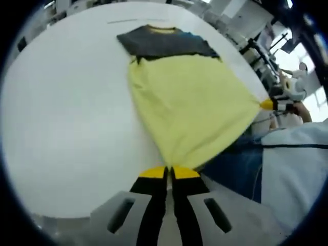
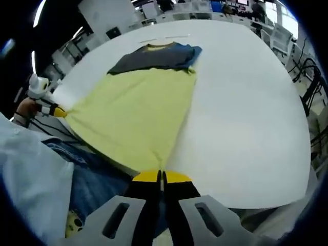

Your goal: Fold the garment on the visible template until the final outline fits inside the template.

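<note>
Yellow and dark shirt on the white table

The left gripper (image 1: pixel 169 172) pinched one corner of the shirt (image 1: pixel 187 105); the right gripper (image 1: pixel 267 104) pinched another.

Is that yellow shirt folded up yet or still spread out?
Mostly spread. The shirt lies stretched over the table, its two near corners pinched by the left gripper and the right gripper.

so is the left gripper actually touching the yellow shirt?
Touching. In the left gripper view, the left gripper fingers are closed on the bunched corner of the yellow shirt.
</note>
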`<state>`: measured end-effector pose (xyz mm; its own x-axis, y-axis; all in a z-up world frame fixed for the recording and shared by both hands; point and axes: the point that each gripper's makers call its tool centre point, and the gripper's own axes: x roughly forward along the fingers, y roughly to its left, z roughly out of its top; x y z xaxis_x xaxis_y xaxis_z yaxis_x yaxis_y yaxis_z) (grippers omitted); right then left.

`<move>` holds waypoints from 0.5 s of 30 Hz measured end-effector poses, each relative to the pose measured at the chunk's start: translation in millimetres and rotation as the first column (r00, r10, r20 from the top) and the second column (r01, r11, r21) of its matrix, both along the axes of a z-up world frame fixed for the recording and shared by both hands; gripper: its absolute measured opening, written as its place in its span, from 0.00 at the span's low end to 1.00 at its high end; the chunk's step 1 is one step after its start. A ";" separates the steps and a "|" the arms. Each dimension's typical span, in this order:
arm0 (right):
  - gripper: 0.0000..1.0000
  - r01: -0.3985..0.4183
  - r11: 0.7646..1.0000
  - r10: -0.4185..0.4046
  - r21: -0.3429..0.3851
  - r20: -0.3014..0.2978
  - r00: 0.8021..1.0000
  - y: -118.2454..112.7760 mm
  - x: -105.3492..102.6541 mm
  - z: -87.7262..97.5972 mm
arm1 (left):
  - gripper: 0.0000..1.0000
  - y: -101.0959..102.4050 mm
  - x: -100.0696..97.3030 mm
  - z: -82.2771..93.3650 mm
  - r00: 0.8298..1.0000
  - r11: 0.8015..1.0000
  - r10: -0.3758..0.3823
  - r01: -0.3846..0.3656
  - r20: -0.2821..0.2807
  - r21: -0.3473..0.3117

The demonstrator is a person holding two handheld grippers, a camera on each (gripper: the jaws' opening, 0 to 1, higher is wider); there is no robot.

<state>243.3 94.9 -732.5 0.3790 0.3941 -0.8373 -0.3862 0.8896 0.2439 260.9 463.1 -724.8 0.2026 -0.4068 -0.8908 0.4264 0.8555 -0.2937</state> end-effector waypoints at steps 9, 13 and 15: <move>0.02 -0.015 1.000 0.015 -0.015 -0.008 1.000 -1.3 -8.0 5.0 | 0.00 -2.6 -9.4 3.0 1.000 1.000 0.003 -0.003 -0.030 -0.008; 0.02 -0.020 1.000 0.019 -0.013 -0.017 1.000 -1.3 -11.7 6.4 | 0.00 -2.5 -12.8 5.2 0.999 1.000 0.003 -0.003 -0.038 -0.006; 0.02 -0.019 1.000 0.019 -0.011 -0.019 1.000 -1.3 -12.7 7.0 | 0.00 -2.2 -12.2 8.0 1.000 1.000 -0.002 0.002 -0.025 -0.002</move>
<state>230.6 93.6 -725.5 0.3559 0.3913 -0.8486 -0.3988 0.8849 0.2408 248.7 460.9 -716.8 0.1795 -0.4088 -0.8948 0.4206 0.8541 -0.3059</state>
